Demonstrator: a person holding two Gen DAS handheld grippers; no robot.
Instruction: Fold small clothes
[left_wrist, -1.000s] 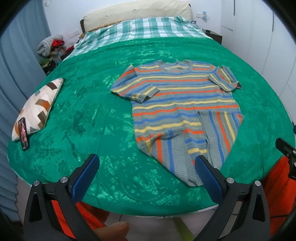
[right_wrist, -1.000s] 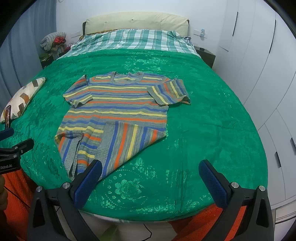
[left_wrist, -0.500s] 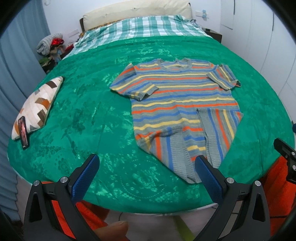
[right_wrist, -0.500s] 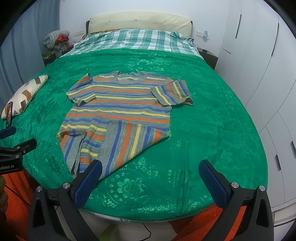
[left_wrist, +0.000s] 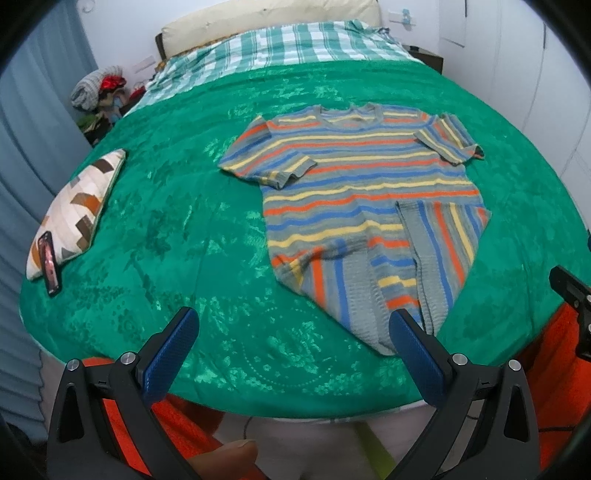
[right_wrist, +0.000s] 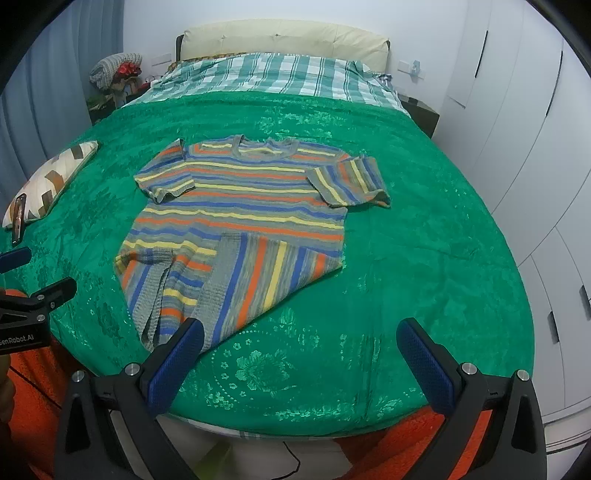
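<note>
The green bedspread (right_wrist: 424, 258) lies bare from 12 round to 3 o'clock of the striped shirt (right_wrist: 240, 206), with open passage there right up to the plaid sheet (right_wrist: 280, 74) at the head. At 9 o'clock a patterned cushion (left_wrist: 74, 210) and a phone (left_wrist: 50, 266) leaning on it take up the bed's edge, well apart from the shirt; bare cover lies between. Both hand-held grippers, left (left_wrist: 295, 339) and right (right_wrist: 303, 347), hang spread at the foot with nothing between their pads.
</note>
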